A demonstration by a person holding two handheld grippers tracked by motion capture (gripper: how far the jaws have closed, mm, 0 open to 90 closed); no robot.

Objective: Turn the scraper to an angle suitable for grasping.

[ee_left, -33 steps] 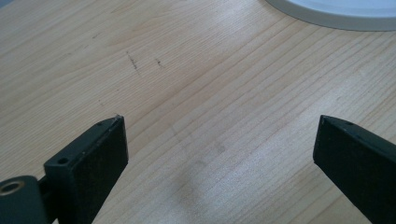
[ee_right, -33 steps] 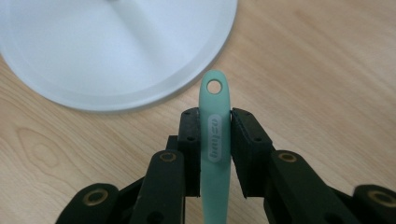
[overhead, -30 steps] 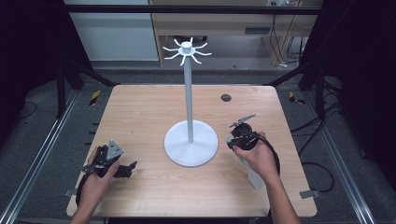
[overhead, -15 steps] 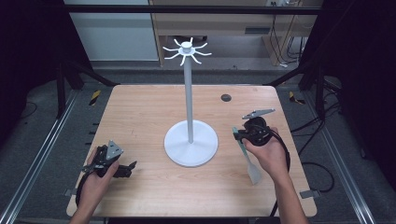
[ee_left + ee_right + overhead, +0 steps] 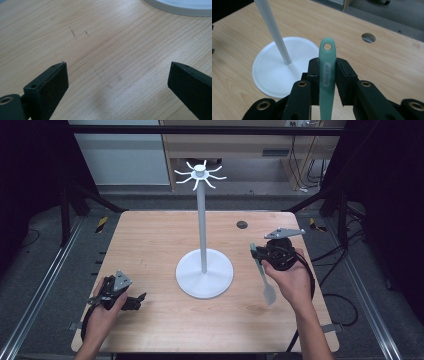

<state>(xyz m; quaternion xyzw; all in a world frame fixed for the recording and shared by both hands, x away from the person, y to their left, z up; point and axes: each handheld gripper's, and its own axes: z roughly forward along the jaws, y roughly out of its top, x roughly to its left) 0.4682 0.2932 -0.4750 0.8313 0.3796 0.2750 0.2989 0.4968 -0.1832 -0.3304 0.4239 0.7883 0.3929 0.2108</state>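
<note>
Wooden table [image 5: 150, 245] carries a white stand [image 5: 204, 270] with a round base, tall pole and hooks on top. Right gripper [image 5: 327, 72] is raised over the table just right of the base, pinching a pale green spatula [image 5: 327, 82] by its handle, hole end sticking past the pads, blade hanging toward the person. Left gripper [image 5: 117, 82] rests at the table's near left, jaws spread wide, nothing between.

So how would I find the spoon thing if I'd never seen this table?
Start at the tall white stand with the round base in the middle of the wooden table. Look right of it, to the black right gripper. Pinched in its fingers is the pale green plastic utensil, with a hanging hole at its handle end.
</note>
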